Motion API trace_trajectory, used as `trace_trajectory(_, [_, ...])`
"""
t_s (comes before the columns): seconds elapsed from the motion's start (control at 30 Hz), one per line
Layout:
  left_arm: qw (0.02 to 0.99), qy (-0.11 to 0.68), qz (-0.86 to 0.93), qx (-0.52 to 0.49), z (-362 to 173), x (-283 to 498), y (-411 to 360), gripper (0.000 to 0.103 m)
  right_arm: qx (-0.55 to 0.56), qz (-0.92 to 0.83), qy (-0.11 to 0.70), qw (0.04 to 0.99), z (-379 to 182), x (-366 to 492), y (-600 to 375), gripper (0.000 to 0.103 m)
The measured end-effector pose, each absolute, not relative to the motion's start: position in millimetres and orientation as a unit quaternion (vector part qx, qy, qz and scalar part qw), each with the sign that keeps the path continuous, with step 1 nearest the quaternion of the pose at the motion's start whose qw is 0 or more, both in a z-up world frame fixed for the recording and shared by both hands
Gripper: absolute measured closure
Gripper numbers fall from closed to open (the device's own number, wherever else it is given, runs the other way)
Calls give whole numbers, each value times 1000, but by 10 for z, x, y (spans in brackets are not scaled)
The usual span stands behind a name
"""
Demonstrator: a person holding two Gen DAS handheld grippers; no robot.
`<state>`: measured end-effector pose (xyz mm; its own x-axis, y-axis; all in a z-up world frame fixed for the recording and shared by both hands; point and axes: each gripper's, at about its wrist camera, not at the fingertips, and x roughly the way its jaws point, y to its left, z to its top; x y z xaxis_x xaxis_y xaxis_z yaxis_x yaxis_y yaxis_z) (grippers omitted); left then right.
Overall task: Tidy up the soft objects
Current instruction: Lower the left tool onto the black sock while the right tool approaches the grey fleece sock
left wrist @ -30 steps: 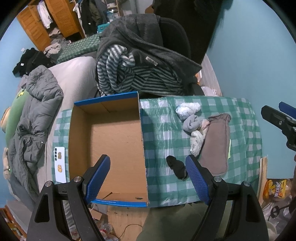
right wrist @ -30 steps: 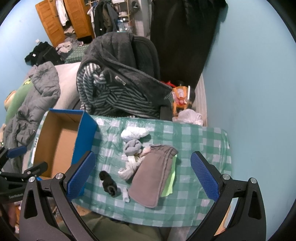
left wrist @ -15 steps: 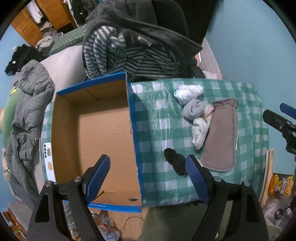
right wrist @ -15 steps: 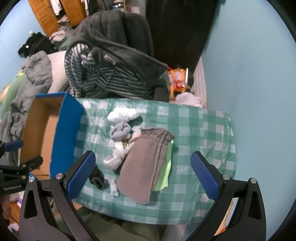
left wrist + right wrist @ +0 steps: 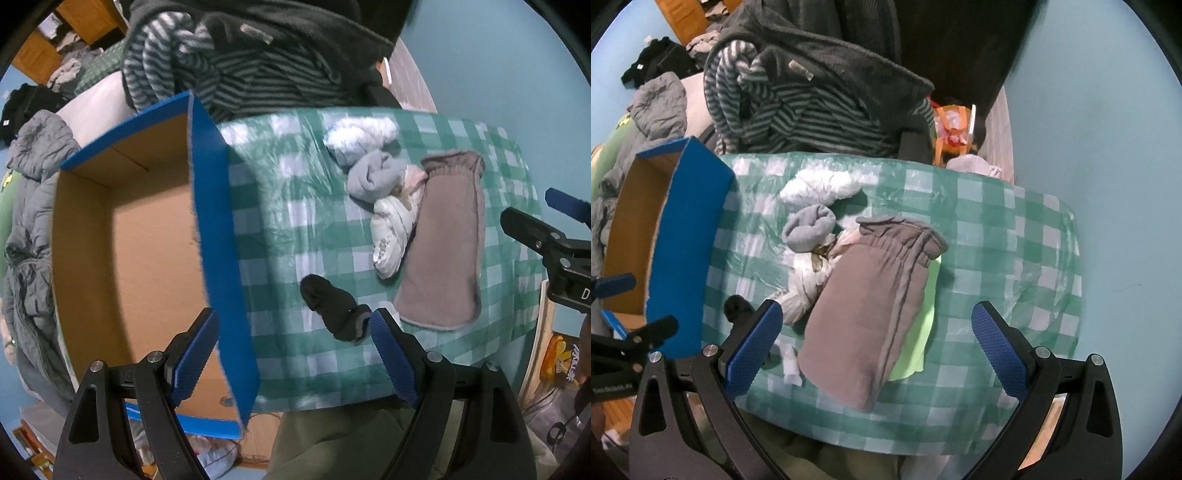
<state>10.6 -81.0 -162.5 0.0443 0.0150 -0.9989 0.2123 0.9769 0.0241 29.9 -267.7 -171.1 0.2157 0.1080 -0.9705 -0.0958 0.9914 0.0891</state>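
Checked tablecloth (image 5: 997,221), socks, blurred "D" (image 5: 585,294).

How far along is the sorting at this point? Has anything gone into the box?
Nothing looks done: the cardboard box shows only bare floor. In hand: nothing; the left claw and right claw are both open. Left: the black sock, grey sock, white bundle, patterned sock and brown pouch all lie on the tablecloth.
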Motion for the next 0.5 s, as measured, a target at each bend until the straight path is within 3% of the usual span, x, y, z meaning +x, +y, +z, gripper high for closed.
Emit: trace_trajectory(0.5, [688, 721, -47, 70, -2109, 80, -909, 18, -26, 76, 647, 758, -2201, 329, -2543, 2])
